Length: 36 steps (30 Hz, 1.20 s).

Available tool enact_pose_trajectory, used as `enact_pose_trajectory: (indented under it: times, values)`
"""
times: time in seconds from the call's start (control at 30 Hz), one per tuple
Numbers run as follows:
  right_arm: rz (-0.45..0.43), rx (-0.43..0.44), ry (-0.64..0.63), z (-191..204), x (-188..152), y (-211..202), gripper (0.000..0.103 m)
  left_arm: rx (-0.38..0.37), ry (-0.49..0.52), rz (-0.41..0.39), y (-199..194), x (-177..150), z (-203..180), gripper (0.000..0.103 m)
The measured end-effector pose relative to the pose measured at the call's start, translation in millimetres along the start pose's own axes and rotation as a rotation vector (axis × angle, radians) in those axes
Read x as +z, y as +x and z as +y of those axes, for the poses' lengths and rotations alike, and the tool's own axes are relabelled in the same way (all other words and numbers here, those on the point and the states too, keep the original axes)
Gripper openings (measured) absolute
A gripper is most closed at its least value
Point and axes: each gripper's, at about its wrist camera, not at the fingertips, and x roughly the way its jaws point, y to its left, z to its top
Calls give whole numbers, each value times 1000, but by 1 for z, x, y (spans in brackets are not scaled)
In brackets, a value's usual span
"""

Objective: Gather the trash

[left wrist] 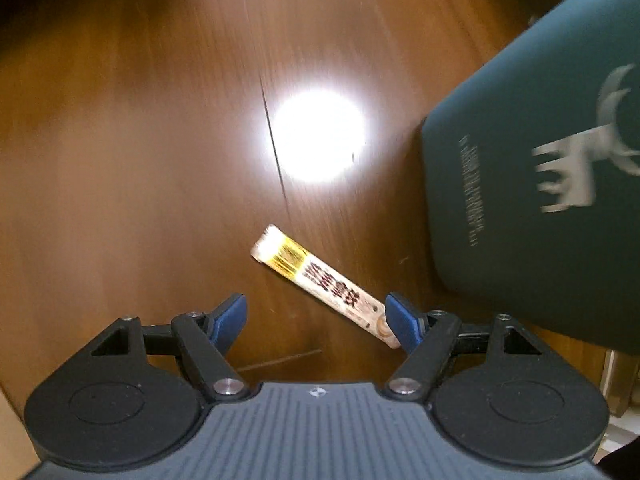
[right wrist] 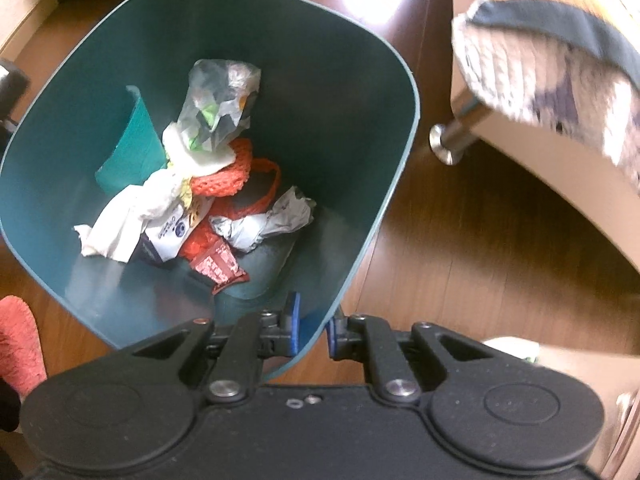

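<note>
The left gripper (left wrist: 316,320) points down at a glossy brown wooden floor (left wrist: 140,160) with its 2 blue-padded jaws spread wide and nothing pinched between them. A slim cream-coloured stick wrapper with a gold band and dark print (left wrist: 320,280) lies flat and slantwise on the boards, its lower end just beside the right-hand pad, though whether the two touch cannot be told. A bright patch of reflected light sits on the floor beyond it. Close on the right stands the dark teal plastic waste bin with a white deer emblem (left wrist: 540,200). The right gripper (right wrist: 312,330) is clamped on that bin's thin rim (right wrist: 320,332), 1 pad inside and 1 outside the wall. Inside lie crumpled white paper (right wrist: 124,220), a clear plastic bag (right wrist: 220,100), orange netting (right wrist: 228,172), a red printed wrapper (right wrist: 220,266) and a teal sheet (right wrist: 132,148). A cream furniture piece with a chrome leg (right wrist: 452,140) stands near the bin, draped with patterned cloth (right wrist: 560,52), and a pink fuzzy thing (right wrist: 20,340) shows at the left edge.
</note>
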Motion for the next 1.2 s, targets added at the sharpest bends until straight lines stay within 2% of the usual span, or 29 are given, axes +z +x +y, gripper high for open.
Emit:
enact_pose_trajectory:
  times: [0.07,0.17,0.27,0.4,0.57,0.6,0.63,0.67,0.73,0.83,1.0,1.03,1.2]
  values:
    - [10,7,19,1,0,0,12,12,-10,35,17,3,-3,76]
    - [21,12,32,4,-1,0,12,7,-80,91,39,8,-3,76]
    - [29,12,35,5,4,0,13,36,-97,94,53,13,-14,76]
    - [28,9,36,3,6,0,13,115,-69,113,72,17,-27,76]
    - [28,16,32,4,8,1,13,137,-62,89,76,16,-34,75]
    - [26,17,31,4,9,1,13,146,-59,74,75,16,-35,72]
    - [23,17,31,2,8,1,13,158,-52,58,72,13,-38,63]
    - [22,18,29,2,8,1,13,168,-42,51,67,15,-36,59]
    - [19,19,24,2,5,-1,13,192,-15,48,69,13,-38,45]
    - [18,18,25,7,10,-2,13,193,-22,41,65,12,-29,30]
    - [10,11,26,12,19,-8,13,174,-86,26,54,12,-7,24]
    - [5,10,27,5,3,-10,13,171,-96,15,49,12,-3,23]
    - [-10,-4,35,2,-3,0,13,159,-132,-52,18,10,9,20]
